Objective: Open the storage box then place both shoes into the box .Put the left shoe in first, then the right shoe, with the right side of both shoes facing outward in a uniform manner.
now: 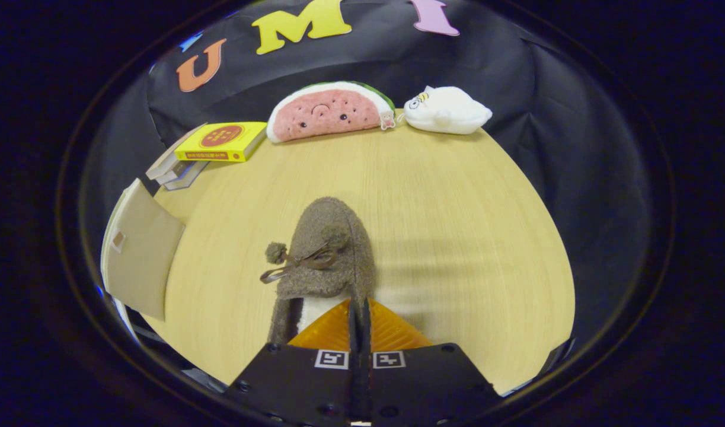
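Wood table [457, 196] w/ open beige storage box [140, 255] off to the fingers' left, brown fuzzy shoe [329, 255] straight ahead of gripper [358, 320], long axis in line w/ fingers, toe pointing away, fingers pressed together pinching shoe's heel-side collar edge, so box lies left of the carry.

Gripper view: fisheye camera rides on gripper [358, 311], looks forward along fingers and down onto wooden table [457, 201]. Fingers closed together on rim of brown shoe [329, 255], very near lens. Far table edge beyond: watermelon plush [326, 112], white plush [448, 110], yellow book [223, 141]. Box flap [140, 252] near, to left of fingers.
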The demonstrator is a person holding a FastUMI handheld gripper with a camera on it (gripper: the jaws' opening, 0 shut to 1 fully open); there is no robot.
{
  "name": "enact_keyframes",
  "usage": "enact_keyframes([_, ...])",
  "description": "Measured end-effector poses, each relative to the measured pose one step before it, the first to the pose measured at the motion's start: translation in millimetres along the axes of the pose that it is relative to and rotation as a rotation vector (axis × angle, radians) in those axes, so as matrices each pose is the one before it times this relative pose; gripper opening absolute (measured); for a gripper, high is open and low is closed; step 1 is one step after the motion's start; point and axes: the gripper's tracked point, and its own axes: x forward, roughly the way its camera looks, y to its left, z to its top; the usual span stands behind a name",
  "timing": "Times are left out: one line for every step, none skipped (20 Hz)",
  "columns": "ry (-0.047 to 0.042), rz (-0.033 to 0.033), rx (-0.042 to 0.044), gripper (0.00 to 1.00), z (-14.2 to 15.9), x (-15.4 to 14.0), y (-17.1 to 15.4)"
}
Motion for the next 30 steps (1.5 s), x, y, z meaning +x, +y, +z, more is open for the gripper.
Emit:
enact_keyframes([-0.00465,0.01303,0.01177,0.0,-1.56,-4.03,4.61])
enact_keyframes([-0.00174,0.01053,0.00748,0.0,-0.98,-5.12,5.15])
enact_keyframes([-0.00686,0.00834,0.00376,0.0,0.29,-4.65,6.4])
enact_keyframes([-0.00807,0.0073,-0.00146,0.0,0.32,-6.32,7.52])
enact_keyframes([-0.00822,0.0058,-0.00301,0.0,-0.07,-5.13,7.94])
enact_keyframes([-0.00749,0.00688,0.00062,0.0,0.8,-6.0,8.28])
enact_keyframes([-0.00573,0.00979,0.00344,0.0,1.35,-5.97,10.11])
enact_keyframes([-0.00378,0.01677,0.00787,0.0,1.4,-6.25,12.87])
enact_keyframes([-0.00304,0.02009,0.0078,0.0,1.89,-6.35,15.33])
enact_keyframes([-0.00523,0.02187,0.00678,0.0,2.32,-6.36,17.31])
enact_keyframes([-0.00827,0.02007,0.0009,0.0,3.11,-6.24,17.7])
enact_keyframes([-0.00976,0.01412,0.00146,0.0,4.17,-5.0,17.42])
enact_keyframes([-0.00921,0.01416,0.00066,0.0,4.19,-4.67,18.09])
enact_keyframes([-0.00754,0.01276,0.00379,0.0,4.66,-5.06,19.42])
enact_keyframes([-0.00897,0.0181,0.00081,0.0,3.89,-4.64,21.15])
enact_keyframes([-0.01042,0.01818,0.00203,0.0,5.29,-4.18,21.67])
enact_keyframes([-0.01186,0.01904,0.00603,0.0,5.74,-2.53,21.0])
enact_keyframes([-0.01039,0.01472,0.00769,0.0,4.58,-1.51,19.97])
enact_keyframes([-0.00898,0.01429,0.00795,0.0,4.17,-0.69,20.01])
enact_keyframes([-0.00879,0.01048,0.00836,0.0,3.44,0.49,19.59])
enact_keyframes([-0.00905,0.01157,0.01068,0.0,3.19,2.01,19.2])
enact_keyframes([-0.00705,0.00968,0.01159,0.0,1.74,1.31,19.93])
enact_keyframes([-0.00694,0.01202,0.01188,0.0,0.68,2.98,19.12])
enact_keyframes([-0.00707,0.00911,0.00935,0.0,0.24,4.47,17.24])
enact_keyframes([-0.00732,0.00899,0.01335,0.0,-0.62,5.32,16.46])
enact_keyframes([-0.00788,0.0112,0.01255,0.0,-1.97,6.43,14.96])
enact_keyframes([-0.00449,0.00569,0.01376,0.0,-2.91,7.34,11.82])
enact_keyframes([-0.00141,0.00008,0.01643,0.0,-4.02,7.14,8.76])
enact_keyframes([-0.00189,-0.00991,0.00848,0.0,-4.93,6.73,4.72])
enact_keyframes([-0.0051,-0.01483,0.00349,0.0,-4.65,6.59,3.18])
